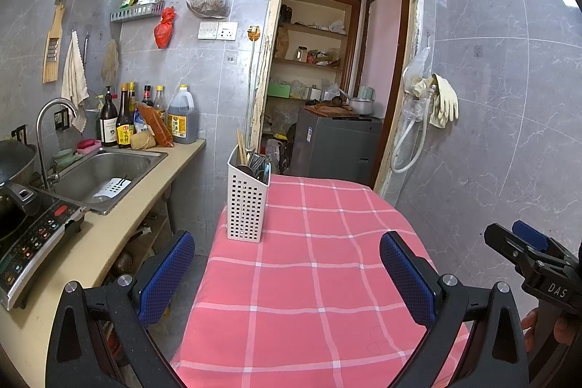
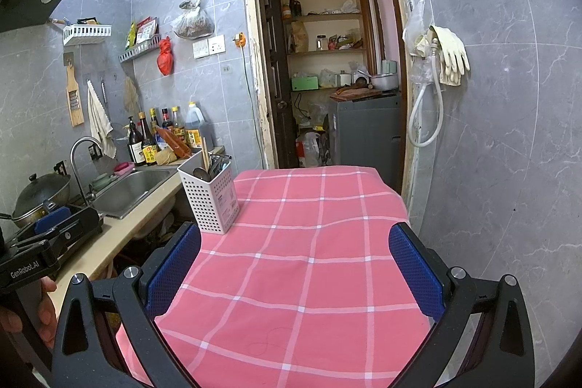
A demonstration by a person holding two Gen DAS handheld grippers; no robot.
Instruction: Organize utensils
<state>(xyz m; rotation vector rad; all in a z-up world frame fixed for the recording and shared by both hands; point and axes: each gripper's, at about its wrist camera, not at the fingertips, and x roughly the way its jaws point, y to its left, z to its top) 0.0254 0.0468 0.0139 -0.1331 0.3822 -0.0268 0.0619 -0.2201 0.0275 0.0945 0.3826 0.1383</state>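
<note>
A white perforated utensil holder [image 1: 248, 197] [image 2: 211, 193] stands upright at the far left corner of the table with the pink checked cloth [image 1: 327, 279] [image 2: 309, 260]. Chopsticks [image 1: 240, 146], a spoon [image 2: 200, 174] and other utensils stick out of its top. My left gripper [image 1: 287, 264] hovers open over the near part of the cloth, with nothing between its blue pads. My right gripper [image 2: 296, 260] is likewise open and empty above the cloth. Each gripper appears at the edge of the other's view, the right one [image 1: 527, 250] on the right and the left one [image 2: 51, 228] on the left.
A counter on the left holds a steel sink [image 1: 105, 175] [image 2: 131, 188], a tap [image 1: 47, 133], sauce bottles [image 1: 123, 122] and an induction cooker [image 1: 32, 235]. A wok [image 2: 40, 193] sits beside the sink. An open doorway [image 1: 338, 60] lies beyond the table. Gloves [image 2: 453, 55] hang on the right wall.
</note>
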